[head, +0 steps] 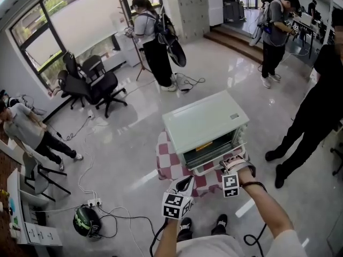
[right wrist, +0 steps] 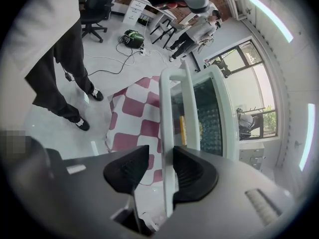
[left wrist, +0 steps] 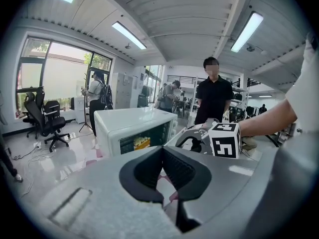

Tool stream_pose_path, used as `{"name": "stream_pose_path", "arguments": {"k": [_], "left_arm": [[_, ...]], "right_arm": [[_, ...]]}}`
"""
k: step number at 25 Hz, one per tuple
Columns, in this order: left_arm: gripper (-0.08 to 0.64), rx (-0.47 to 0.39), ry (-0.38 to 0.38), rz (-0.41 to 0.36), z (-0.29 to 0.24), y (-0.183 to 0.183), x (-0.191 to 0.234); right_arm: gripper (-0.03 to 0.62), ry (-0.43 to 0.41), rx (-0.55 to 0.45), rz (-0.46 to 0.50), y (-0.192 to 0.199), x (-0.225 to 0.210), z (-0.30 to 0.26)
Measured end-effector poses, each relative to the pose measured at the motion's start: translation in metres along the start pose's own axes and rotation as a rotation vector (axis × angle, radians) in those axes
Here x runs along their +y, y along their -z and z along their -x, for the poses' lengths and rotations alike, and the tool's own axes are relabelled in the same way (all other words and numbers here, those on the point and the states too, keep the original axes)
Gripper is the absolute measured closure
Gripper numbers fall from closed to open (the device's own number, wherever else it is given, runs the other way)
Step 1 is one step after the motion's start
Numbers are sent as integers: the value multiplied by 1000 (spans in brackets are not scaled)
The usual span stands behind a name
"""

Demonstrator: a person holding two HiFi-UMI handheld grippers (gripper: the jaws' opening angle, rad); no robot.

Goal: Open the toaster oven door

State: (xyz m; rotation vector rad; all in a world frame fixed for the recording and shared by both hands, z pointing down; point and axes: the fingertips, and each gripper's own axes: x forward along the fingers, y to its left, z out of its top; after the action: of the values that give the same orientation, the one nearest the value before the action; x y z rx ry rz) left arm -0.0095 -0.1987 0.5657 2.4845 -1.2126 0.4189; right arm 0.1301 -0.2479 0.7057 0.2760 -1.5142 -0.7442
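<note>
A white toaster oven [head: 206, 119] stands on a small table under a red-and-white checked cloth [head: 169, 162]. Its glass door [right wrist: 209, 108] is tilted partly away from the body. The door's white handle bar [right wrist: 167, 128] runs between the jaws of my right gripper [right wrist: 160, 156]. One pad [right wrist: 187, 171] lies against the bar, and a gap shows between the bar and the other pad. From the head view, the right gripper [head: 231, 164] sits at the door's front edge. My left gripper [head: 186, 182] hovers in front of the table, jaws closed on nothing [left wrist: 162, 153].
A person in black [head: 316, 106] stands close at the oven's right. Other people [head: 153, 36] stand farther off. Office chairs [head: 91, 84] are at the left. A helmet [head: 87, 221] and cables lie on the glossy floor.
</note>
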Motion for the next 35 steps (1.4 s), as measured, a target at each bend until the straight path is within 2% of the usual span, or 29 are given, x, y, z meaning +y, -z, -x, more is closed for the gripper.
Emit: {"name": "stream_pose_path", "arguments": {"k": [4, 11, 13, 16, 18, 23, 28, 32, 35], "left_arm": [[555, 3, 3, 11, -2, 1, 5], [554, 17, 24, 16, -11, 11, -5], [554, 17, 26, 18, -13, 11, -5], [555, 10, 24, 27, -13, 10, -5], [554, 11, 26, 27, -14, 10, -7], [554, 8, 22, 34, -14, 7, -6], [554, 7, 14, 35, -12, 7, -5], [555, 14, -3, 41, -10, 11, -2], [555, 22, -14, 44, -10, 18, 1]], "right_arm": [[443, -26, -13, -68, -4, 17, 0], [395, -144, -121, -335, -12, 52, 1], [390, -180, -181, -470, -18, 51, 4], [382, -249, -299, -758, -25, 41, 14], [382, -273, -352, -906, -23, 38, 19], [394, -296, -409, -1100, -16, 35, 20], [405, -305, -431, -1231, -11, 47, 16], [433, -300, -500, -1427, -7, 52, 11], [446, -256, -508, -1471, -5, 58, 1]]}}
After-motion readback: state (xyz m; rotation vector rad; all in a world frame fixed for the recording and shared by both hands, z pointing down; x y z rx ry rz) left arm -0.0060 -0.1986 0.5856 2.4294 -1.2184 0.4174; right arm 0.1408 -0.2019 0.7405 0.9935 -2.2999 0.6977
